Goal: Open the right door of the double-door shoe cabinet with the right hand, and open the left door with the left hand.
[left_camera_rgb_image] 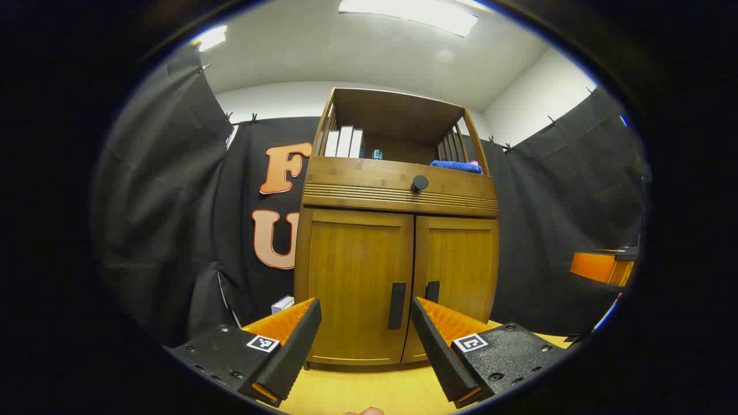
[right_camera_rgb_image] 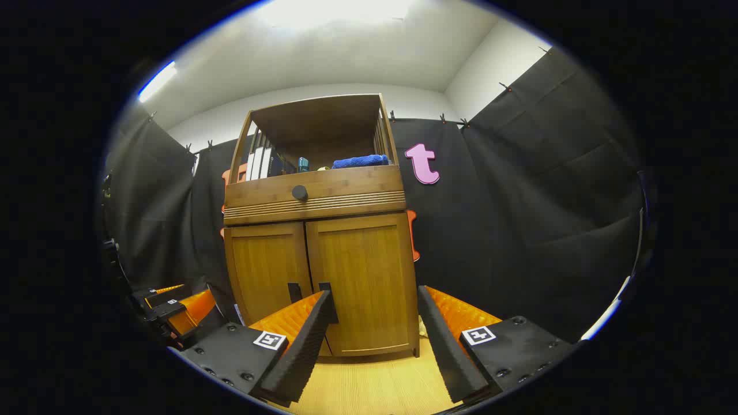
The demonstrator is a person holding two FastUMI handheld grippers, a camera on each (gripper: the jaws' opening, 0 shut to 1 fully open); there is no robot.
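Facing the shoe cabinet (left_camera_rgb_image: 398,230) from a short way off, both grippers are held with their fingers spread wide and nothing between them. In the left gripper view, the left gripper (left_camera_rgb_image: 366,340) is aimed at the seam between the two doors, with the left door (left_camera_rgb_image: 357,282) and its dark upright handle (left_camera_rgb_image: 396,305) framed between the fingers. In the right gripper view, the right gripper (right_camera_rgb_image: 372,340) is pointed at the right door (right_camera_rgb_image: 366,282), whose handle (right_camera_rgb_image: 327,288) sits near the seam and is partly hidden behind a finger. Both doors are shut flat.

The step in hand is judged to be the approach to the right door's handle. It would be done well if the right gripper were shifted toward the seam until the handle is centred between the fingers, then closed squarely on it. The pull is best made along an arc about the outer hinge, not straight back, so the grip is not twisted off. The neighbouring handle should be kept clear of the fingers.
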